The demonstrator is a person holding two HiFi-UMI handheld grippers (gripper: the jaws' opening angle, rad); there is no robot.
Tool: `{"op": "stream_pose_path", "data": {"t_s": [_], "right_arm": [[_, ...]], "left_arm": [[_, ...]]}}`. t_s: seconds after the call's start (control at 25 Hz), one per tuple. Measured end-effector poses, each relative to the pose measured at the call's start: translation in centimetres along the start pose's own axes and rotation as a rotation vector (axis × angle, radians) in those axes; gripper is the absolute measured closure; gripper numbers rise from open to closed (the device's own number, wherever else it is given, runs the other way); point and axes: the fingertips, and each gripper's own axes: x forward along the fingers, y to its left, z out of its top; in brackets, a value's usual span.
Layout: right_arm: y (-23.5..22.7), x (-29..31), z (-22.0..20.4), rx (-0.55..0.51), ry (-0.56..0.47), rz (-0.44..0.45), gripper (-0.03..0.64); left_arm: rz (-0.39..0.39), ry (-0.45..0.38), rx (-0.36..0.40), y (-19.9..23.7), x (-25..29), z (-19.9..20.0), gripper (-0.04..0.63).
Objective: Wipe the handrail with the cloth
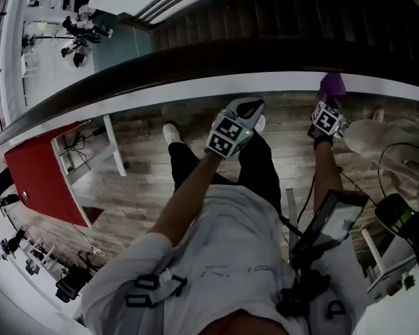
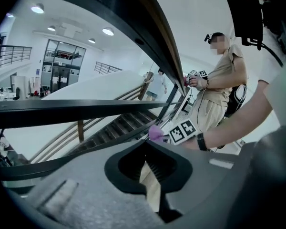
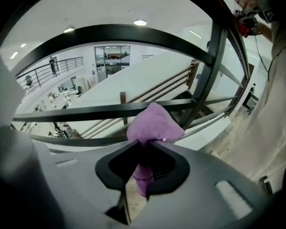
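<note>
A dark curved handrail (image 1: 195,60) runs across the head view above a white ledge (image 1: 160,96). The purple cloth (image 1: 332,86) is bunched at the rail's near edge on the right, and my right gripper (image 1: 331,100) is shut on it. In the right gripper view the cloth (image 3: 152,123) bulges out above the shut jaws (image 3: 148,143), with rail bars (image 3: 109,111) just behind. My left gripper (image 1: 247,106) hovers just short of the rail, left of the right one. Its jaws (image 2: 145,144) are shut with nothing between them. The left gripper view also catches the cloth (image 2: 155,132) and handrail (image 2: 148,37).
A second person in beige (image 1: 387,139) stands close on the right, also holding grippers (image 2: 194,78). A staircase (image 1: 300,12) drops away beyond the rail. A red-topped table (image 1: 45,173) stands on the wooden floor (image 1: 140,180) at my left, below the rail.
</note>
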Motion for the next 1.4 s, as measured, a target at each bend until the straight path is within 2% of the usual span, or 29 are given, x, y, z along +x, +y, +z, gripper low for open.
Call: {"op": "stream_pose_path", "data": {"t_s": [0.12,0.32,0.68,0.84,1.08,1.24,1.4], "right_arm": [[9.6,-3.1,-3.7,-0.066,0.047,0.120,0.568],[25.8,-8.0,-5.8,-0.185,0.102,0.271,0.568],[55.8,-12.1,-10.3,-0.414,0.116,0.518,0.568],[67.6,-13.4,-12.0,-0.545,0.107,0.636,0.568],[81.8,-13.8,-13.8,-0.668,0.045,0.726,0.568],[89.6,-14.3,-13.2,-0.722,-0.027,0.791,0.568],[95.3,-14.4,-13.6,-0.740,-0.049,0.827,0.568]], "left_arm": [[0.045,-0.039,-0.016,2.2,-4.3,0.1,0.594],[0.171,-0.099,-0.098,8.1,-14.9,-1.9,0.594],[0.448,-0.182,-0.279,23.1,-35.5,-12.3,0.594],[0.571,-0.240,-0.365,28.1,-43.8,-16.4,0.594],[0.658,-0.270,-0.422,32.8,-51.1,-22.4,0.594],[0.670,-0.309,-0.451,34.2,-52.3,-24.6,0.594],[0.685,-0.311,-0.485,34.7,-53.3,-25.8,0.594]]}}
